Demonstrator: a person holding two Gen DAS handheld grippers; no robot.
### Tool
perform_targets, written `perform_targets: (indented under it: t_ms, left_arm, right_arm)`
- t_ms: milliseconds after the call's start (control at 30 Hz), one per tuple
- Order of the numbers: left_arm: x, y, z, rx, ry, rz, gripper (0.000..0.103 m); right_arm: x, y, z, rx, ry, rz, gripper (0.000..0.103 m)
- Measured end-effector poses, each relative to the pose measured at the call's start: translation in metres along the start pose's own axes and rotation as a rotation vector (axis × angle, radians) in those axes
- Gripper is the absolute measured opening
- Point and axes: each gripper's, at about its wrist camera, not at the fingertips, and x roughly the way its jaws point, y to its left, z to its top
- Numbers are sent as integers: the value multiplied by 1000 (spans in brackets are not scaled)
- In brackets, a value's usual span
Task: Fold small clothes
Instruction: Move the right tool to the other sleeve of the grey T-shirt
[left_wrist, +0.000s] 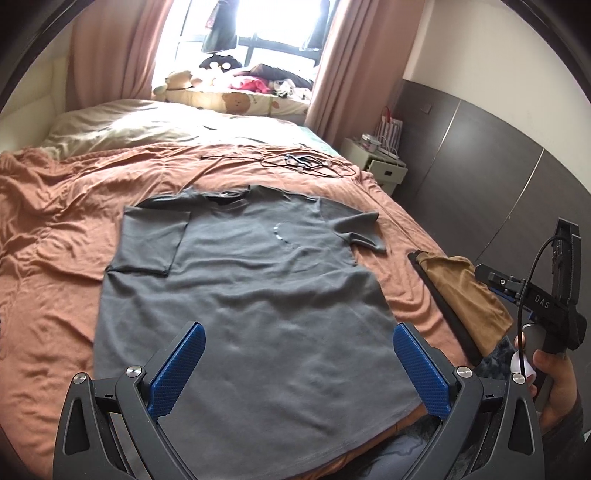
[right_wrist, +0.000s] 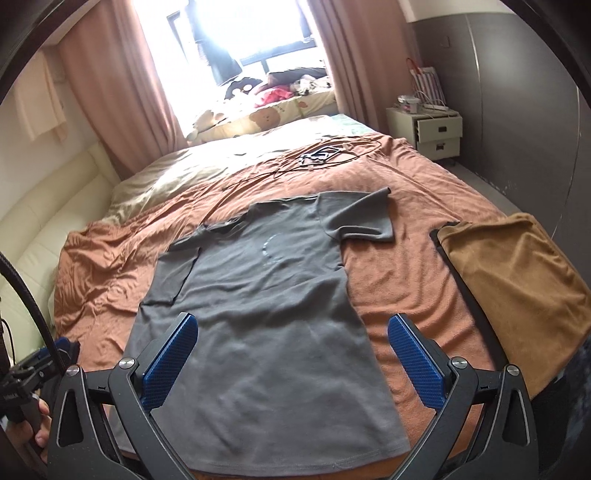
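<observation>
The bed (left_wrist: 55, 206) extends ahead of both tools under a rust sheet. A grey shirt (left_wrist: 243, 295) lies flat on it, hem nearest, directly beneath the left gripper (left_wrist: 297, 363) and right gripper (right_wrist: 291, 356). Both are wide open and empty. A tan cloth (right_wrist: 517, 280) lies right of the shirt, apart. Cables (left_wrist: 295, 164) lie beyond the collar.

Home bedroom, rumpled bed (left_wrist: 74, 229), pink curtains (right_wrist: 122, 92), bedside drawers (right_wrist: 428, 131), plush toys (left_wrist: 192, 79) by window
</observation>
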Motion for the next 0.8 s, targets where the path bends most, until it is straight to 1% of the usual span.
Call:
perform_targets:
  t_ms: [33, 133, 167, 200, 233, 267, 333, 433, 467, 633, 700, 733, 767, 800]
  left_arm:
    - [7, -2, 3, 0, 0, -10, 102]
    - [29, -8, 14, -4, 10, -28, 99]
    - [37, -10, 18, -5, 14, -32, 95]
    - [45, -11, 22, -6, 19, -32, 91]
    - [55, -13, 27, -8, 25, -32, 89]
    - [63, -14, 31, -9, 31, -36, 87]
    - [81, -17, 40, -8, 42, -45, 85]
    - [105, -20, 54, -2, 54, -55, 78]
    - [113, -20, 58, 1, 59, -58, 77]
    - [157, -24, 83, 14, 84, -70, 74]
    - [173, -25, 92, 18, 91, -78, 70]
    - [183, -26, 97, 19, 96, -81, 69]
    - [192, -26, 100, 19, 101, -84, 68]
    - [200, -26, 104, 21, 105, -85, 67]
  right_arm:
    - [4, -5, 2, 17, -8, -2, 103]
    - [20, -23, 11, 60, -3, 10, 92]
    - [26, -30, 13, 72, 2, 13, 87]
    - [33, -35, 16, 85, 10, 15, 84]
    - [41, -42, 19, 98, 19, 18, 78]
    - [49, -48, 23, 115, 29, 22, 75]
    - [65, -61, 31, 147, 43, 27, 71]
    - [90, -78, 42, 182, 66, 38, 60]
    - [99, -83, 47, 192, 74, 41, 58]
    - [137, -103, 64, 230, 88, 42, 58]
    - [153, -110, 70, 251, 92, 47, 58]
    - [161, -114, 72, 259, 94, 50, 56]
    - [170, -118, 75, 268, 102, 54, 51]
    - [180, -122, 77, 278, 110, 58, 50]
